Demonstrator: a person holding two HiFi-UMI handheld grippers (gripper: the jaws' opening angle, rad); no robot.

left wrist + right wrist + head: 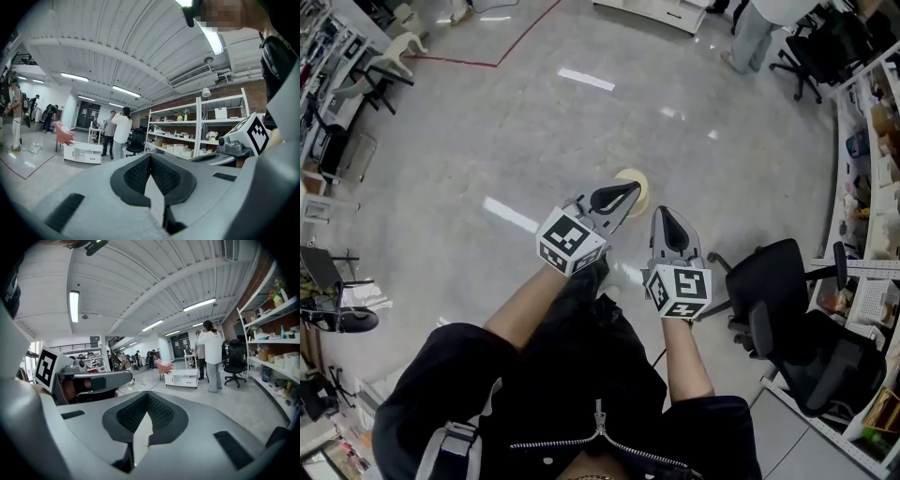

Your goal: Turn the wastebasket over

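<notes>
- Your left tool (630, 190) is clenched tight on nothing, and so is your right tool (662, 215). In both gripper views the pads meet with only air between them. Go down like that and you will knock the rim instead of taking it.
- The wastebasket (639, 179) stands on the floor (534, 122) straight ahead of you. In the head view it is a pale round shape, partly covered by the left tool.
- From above I cannot tell whether you are seeing its mouth or its base. If you misjudge that, you could flip it the wrong way.
- Neither gripper view shows the wastebasket, because both look out level across the room. You have no close view to line up a grip until the tools tip down.
- The floor looks smooth and glossy. A one-sided push would probably send a light bin sliding or rolling away rather than over.
- The black office chair (787, 309) sits near your right side, so a wide swing of the right arm could catch it.
</notes>
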